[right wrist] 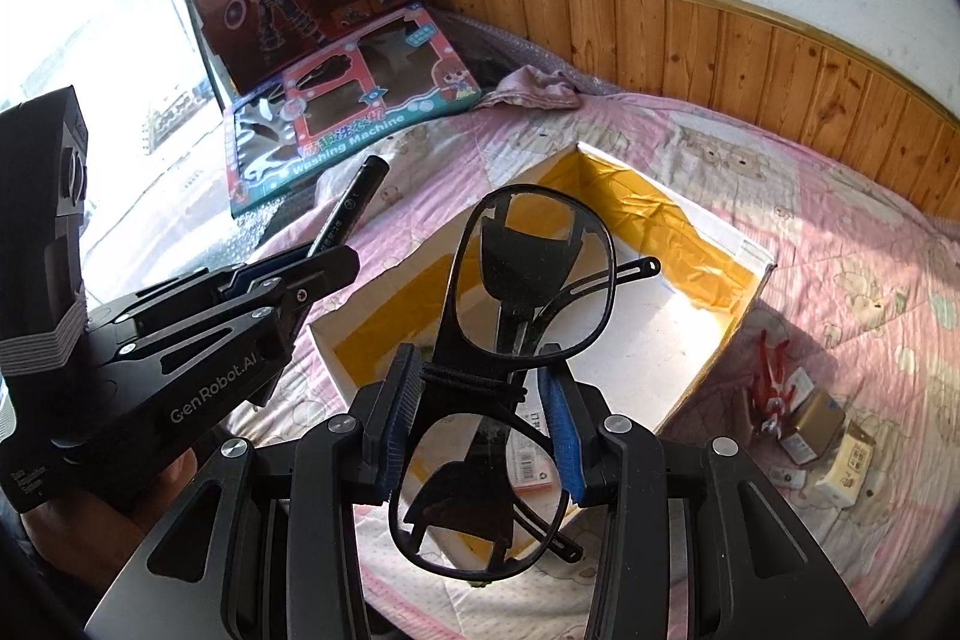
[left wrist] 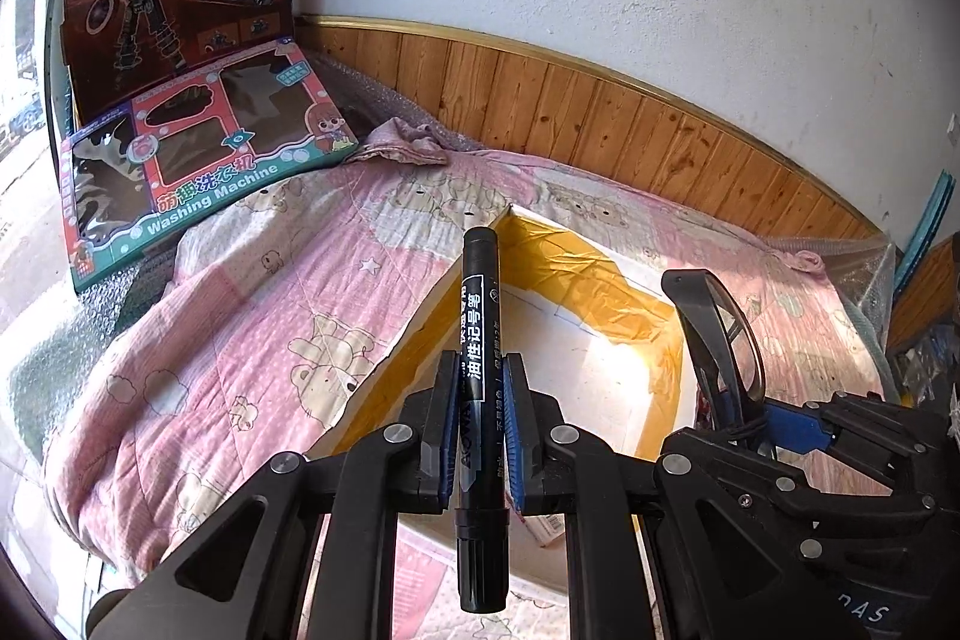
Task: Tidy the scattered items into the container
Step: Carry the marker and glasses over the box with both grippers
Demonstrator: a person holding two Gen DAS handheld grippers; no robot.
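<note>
The cardboard box is the reference. Its near wall is hidden behind the left gripper and the marker clamped in it; its right corner is covered by the glasses.

In the right wrist view, the box floor is partly masked by the glasses — a label beneath them is unreadable.

Right of the box, small packets lie on the quilt — print too small to identify.
</note>
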